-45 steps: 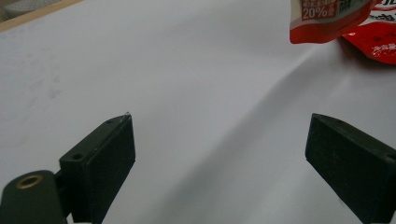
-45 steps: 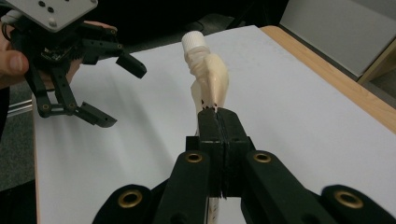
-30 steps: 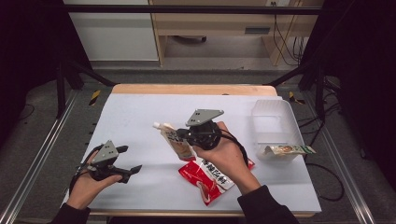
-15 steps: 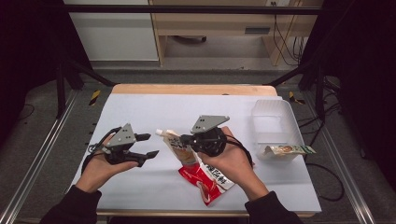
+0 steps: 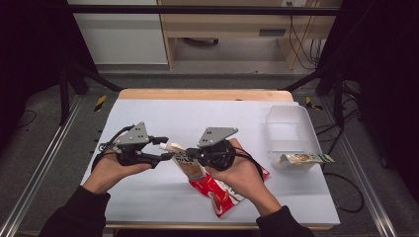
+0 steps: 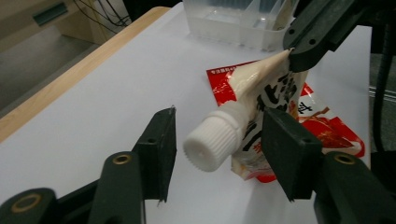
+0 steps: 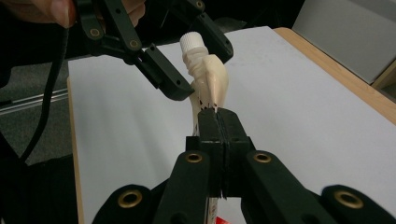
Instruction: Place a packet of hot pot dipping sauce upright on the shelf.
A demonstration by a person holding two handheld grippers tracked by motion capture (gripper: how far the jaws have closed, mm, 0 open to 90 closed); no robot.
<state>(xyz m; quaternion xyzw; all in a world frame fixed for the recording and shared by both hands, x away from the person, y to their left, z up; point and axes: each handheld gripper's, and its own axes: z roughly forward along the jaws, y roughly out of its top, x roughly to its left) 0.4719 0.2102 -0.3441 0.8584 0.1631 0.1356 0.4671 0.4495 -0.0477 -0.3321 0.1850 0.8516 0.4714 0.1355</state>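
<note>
— Two grippers meet at one spouted pouch [image 5: 187, 162]; how does each stand?

— The right gripper [image 7: 217, 113] has its black jaws pressed together on the pouch's flat cream edge, holding it up off the white table [image 5: 207, 116]. The left gripper [image 6: 219, 140] is wide open, its jaws either side of the ribbed white screw cap [image 6: 211, 143] without touching it.

— And the materials?

— The pouch is soft, glossy film printed with dark characters, tapering to the hard round cap. Beneath it lies a flat red-and-white packet [image 5: 223, 194], shiny and creased. Farther right sits a clear plastic box [image 5: 290, 129], with another printed sachet [image 5: 305, 159] at its near edge.
</note>
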